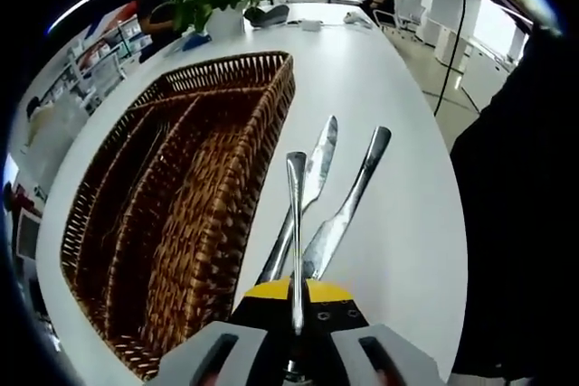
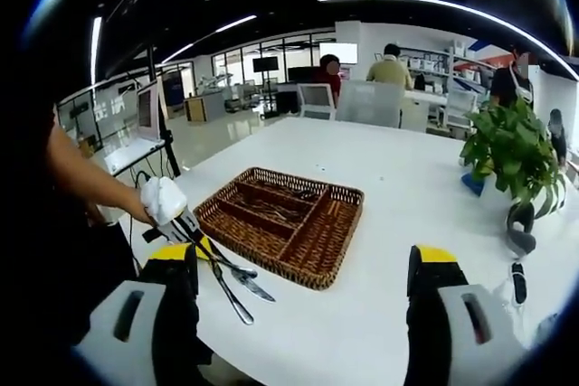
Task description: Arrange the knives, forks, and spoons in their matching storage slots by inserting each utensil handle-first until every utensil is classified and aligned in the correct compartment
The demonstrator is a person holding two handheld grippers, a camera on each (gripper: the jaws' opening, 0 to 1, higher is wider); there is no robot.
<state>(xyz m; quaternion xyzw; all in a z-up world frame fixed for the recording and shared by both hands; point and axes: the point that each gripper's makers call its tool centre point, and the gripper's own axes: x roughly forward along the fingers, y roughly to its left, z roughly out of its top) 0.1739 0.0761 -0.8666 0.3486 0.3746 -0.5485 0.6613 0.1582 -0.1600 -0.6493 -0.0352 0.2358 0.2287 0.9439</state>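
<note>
the left gripper (image 1: pixel 297 336) pinched a bundle of three utensils between its jaws, low in the left gripper view: a thin handle (image 1: pixel 296 223) stood straight up the middle, and two knives fanned out behind it, one knife (image 1: pixel 317 164) leaning toward the basket and the other knife (image 1: pixel 357 192) angled away. the working ends were gripped and the handles pointed forward, which suited the handle-first insertion the task asks for. the wicker basket (image 1: pixel 271 106) lay just beside the bundle on the white table (image 1: pixel 380 88), its long dividers forming parallel slots that ran away from the camera; utensils already lay in some of the far slots, too dark to sort by type. in the right gripper view the basket (image 2: pixel 339 237) sat near the table's middle, with the left gripper (image 2: pixel 172 223) and its bundle near the basket's corner, held by a gloved hand (image 2: pixel 163 198). the right gripper (image 2: pixel 298 314) stood spread wide with nothing between its jaws, well apart from the basket, likely kept free to take one piece at a time. a potted plant (image 2: pixel 511 146) stood at the table's far side.
</note>
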